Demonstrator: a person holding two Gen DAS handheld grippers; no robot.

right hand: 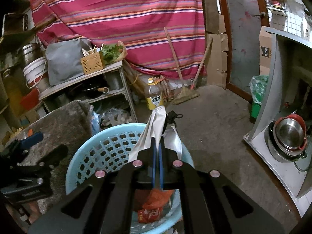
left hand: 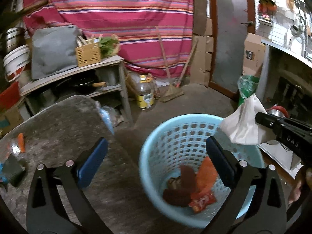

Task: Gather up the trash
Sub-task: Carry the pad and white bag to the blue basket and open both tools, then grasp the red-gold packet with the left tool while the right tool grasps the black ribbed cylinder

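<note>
While the right gripper [right hand: 157,146] pinches one crumpled white paper scrap [right hand: 156,130] over the single pale-blue perforated plastic basket [left hand: 156,136], the left gripper [left hand: 156,156] hangs spread and empty. Inside lie one orange wrapper [left hand: 204,187] and roughly three brown pieces [left hand: 181,191], blurred.

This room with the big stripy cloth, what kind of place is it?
Probably a cluttered home storeroom or back kitchen: a straw broom leans on the wall, stacked steel pots sit low, and a wooden shelf holds pans.
</note>
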